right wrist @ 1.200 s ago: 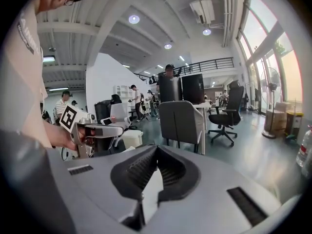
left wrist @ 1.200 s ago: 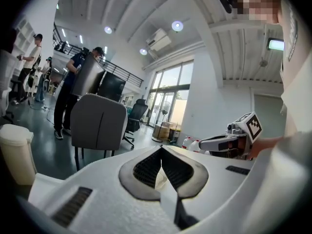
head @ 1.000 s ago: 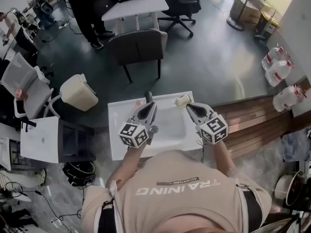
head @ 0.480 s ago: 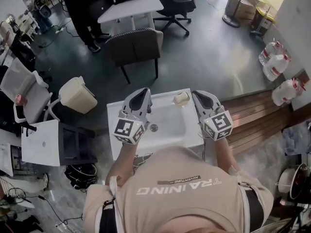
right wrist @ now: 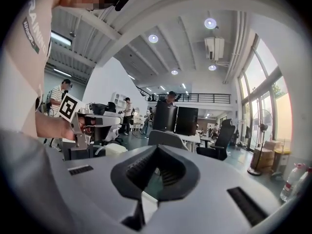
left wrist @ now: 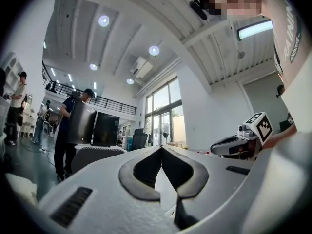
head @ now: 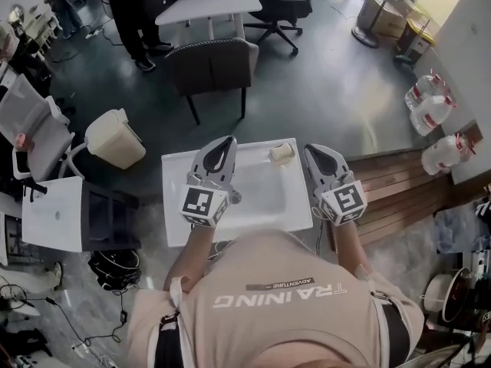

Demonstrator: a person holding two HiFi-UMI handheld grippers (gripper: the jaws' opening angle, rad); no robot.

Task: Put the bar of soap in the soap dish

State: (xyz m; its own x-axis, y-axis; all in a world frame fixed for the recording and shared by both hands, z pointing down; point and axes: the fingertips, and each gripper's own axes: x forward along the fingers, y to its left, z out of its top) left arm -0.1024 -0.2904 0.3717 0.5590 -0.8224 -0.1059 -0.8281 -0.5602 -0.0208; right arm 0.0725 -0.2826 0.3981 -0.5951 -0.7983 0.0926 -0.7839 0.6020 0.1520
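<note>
The dark grey floor lies around a grey armchair. Behind the armchair stands a white desk, left of it a beige bin. Round ceiling lamps are lit.

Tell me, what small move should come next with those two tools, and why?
Probably open the right gripper and lower it toward the beige soap on the back rim of the sink: it sits nearest, and both it and the left gripper are shut and empty.

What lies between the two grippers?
In the head view: the white sink basin and, on its far rim, a cream thing, likely the soap dish.
</note>
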